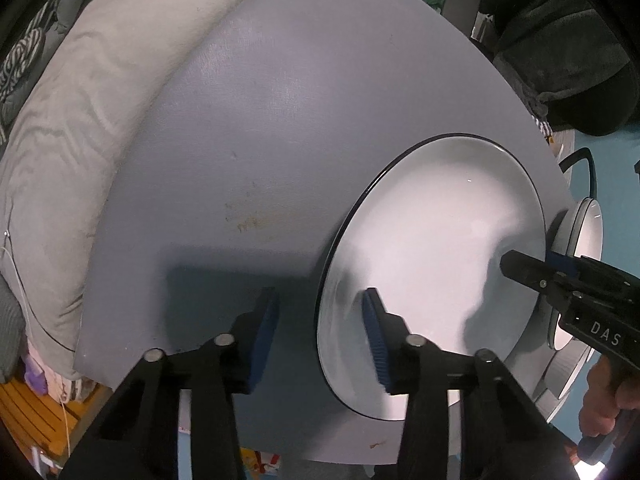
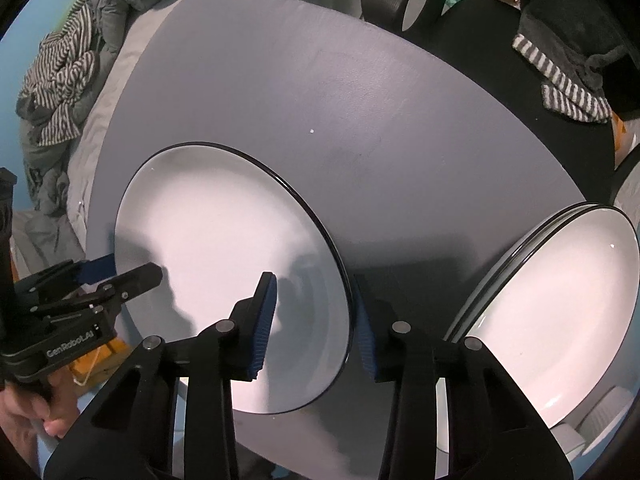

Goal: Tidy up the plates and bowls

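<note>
A large white plate with a dark rim lies flat on the grey round table; it also shows in the right wrist view. My left gripper is open, its jaws straddling the plate's near-left rim, one above the plate, one outside it. My right gripper is open and straddles the opposite rim; it shows in the left wrist view too. A stack of similar white plates sits at the table's right edge.
A grey cushion or bedding borders the table's left side, with striped clothes on it. A dark chair with dark cloth and a striped towel stands behind the table. The table's far half is bare.
</note>
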